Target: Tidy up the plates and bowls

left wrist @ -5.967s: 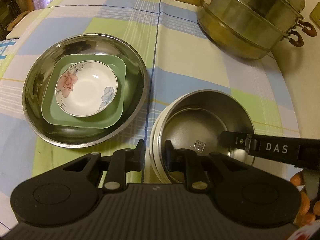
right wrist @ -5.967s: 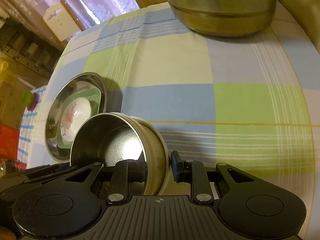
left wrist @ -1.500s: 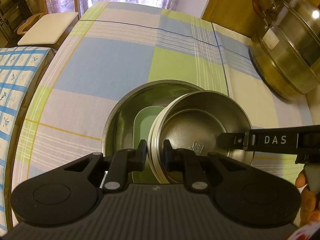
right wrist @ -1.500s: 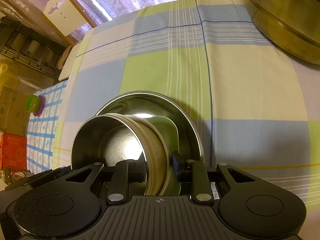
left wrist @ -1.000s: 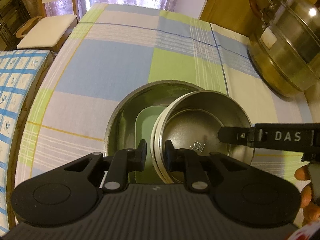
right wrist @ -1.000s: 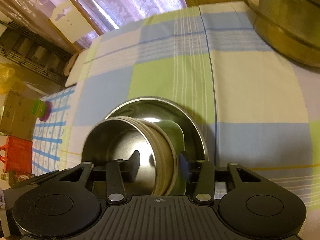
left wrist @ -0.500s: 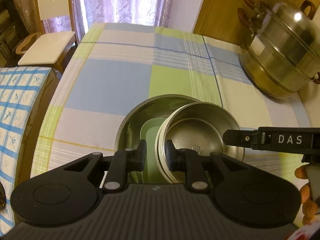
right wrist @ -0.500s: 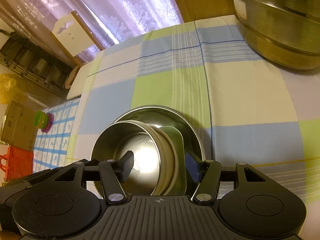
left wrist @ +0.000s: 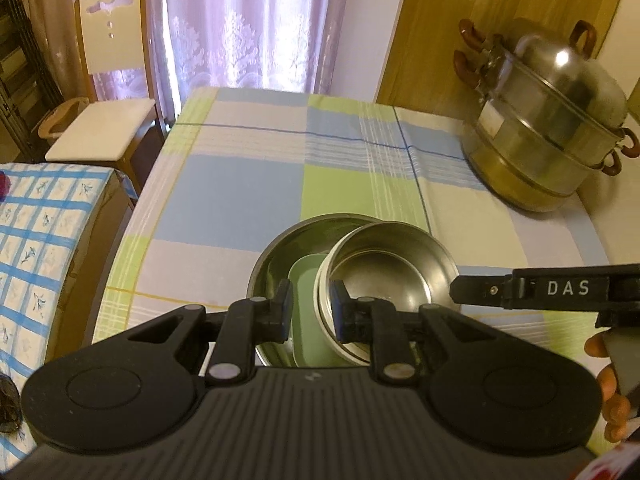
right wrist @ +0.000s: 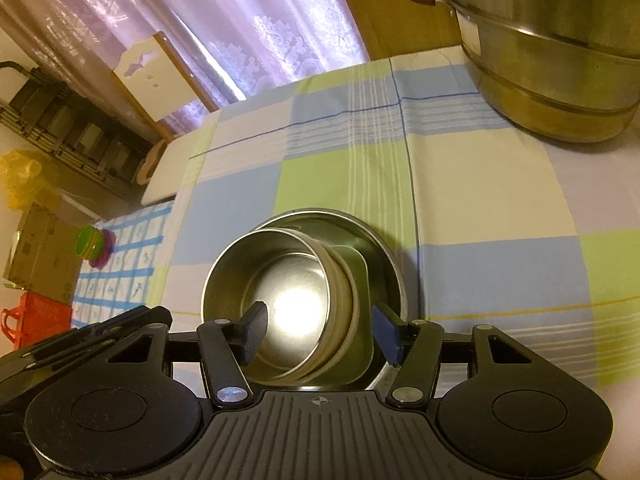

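**Steel bowl nested, one pair of tongs off it**

Tongs first: the left tongs (left wrist: 310, 312) were clenched on the near rim of the steel bowl (left wrist: 386, 276) — one finger outside the wall, the other inside it. The right tongs (right wrist: 320, 334) stood released, their pads spread to either side of that bowl's other rim and touching nothing; seen from the left wrist, one of their black fingers reached in level beside the bowl's right edge, with part of a hand (left wrist: 608, 392) behind it.

The steel bowl, with a pale band round its outer wall, sat tilted on the green square plate (left wrist: 308, 320), which lay inside the large steel basin (left wrist: 276, 268). Whatever lay under the bowl was hidden.

The basin rested on the worktop, covered by a checked cloth (left wrist: 240, 196) of blue, green and cream. A tiered steel steamer pot (left wrist: 548, 120) with brown handles stood well apart at the far right corner. Beyond the cloth's far edge were a wooden chair (left wrist: 108, 80) and lilac curtains (left wrist: 256, 24).
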Motion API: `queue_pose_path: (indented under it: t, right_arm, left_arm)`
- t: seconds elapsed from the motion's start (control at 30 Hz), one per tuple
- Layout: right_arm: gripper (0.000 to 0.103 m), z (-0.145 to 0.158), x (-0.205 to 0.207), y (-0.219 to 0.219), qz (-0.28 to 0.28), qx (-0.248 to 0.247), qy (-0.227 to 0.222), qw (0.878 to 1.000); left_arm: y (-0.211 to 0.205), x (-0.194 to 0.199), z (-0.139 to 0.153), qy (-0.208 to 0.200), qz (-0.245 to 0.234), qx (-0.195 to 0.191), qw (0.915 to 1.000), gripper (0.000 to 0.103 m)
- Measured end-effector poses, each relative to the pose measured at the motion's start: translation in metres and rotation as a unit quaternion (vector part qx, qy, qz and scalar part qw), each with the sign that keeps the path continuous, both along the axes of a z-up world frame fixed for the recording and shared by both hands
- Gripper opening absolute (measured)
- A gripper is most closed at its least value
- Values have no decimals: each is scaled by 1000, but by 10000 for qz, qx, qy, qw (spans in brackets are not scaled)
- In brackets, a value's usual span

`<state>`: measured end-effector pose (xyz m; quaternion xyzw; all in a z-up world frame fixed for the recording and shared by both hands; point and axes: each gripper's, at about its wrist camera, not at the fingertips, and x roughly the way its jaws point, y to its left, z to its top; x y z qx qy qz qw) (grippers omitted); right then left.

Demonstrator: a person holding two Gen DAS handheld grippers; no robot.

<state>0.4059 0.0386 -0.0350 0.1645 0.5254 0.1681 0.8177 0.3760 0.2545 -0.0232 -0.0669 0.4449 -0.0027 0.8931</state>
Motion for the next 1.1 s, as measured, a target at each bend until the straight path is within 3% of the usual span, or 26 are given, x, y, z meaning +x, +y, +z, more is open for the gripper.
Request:
queue_pose_path:
  t: [0.27,0.57,0.77,1.1]
  right_arm:
    - [58,21,-47,-15,251,33,-593,9979]
    - [58,31,-118,-41,678,-244,-1202,9901]
    - [58,31,-167,-65,813,-262,-1358,9870]
    - [58,31,-244,-111,911,-450,-1416,9847]
  left_arm:
    - [-21,-49,20,-278,88,307,9991,19]
    - [-59,-112,38,-429,160,297,9985,19]
    - [-95,-155,43,-559,118,541,9969,19]
    - [-142,-230,45,-530,238,331,9978,19]
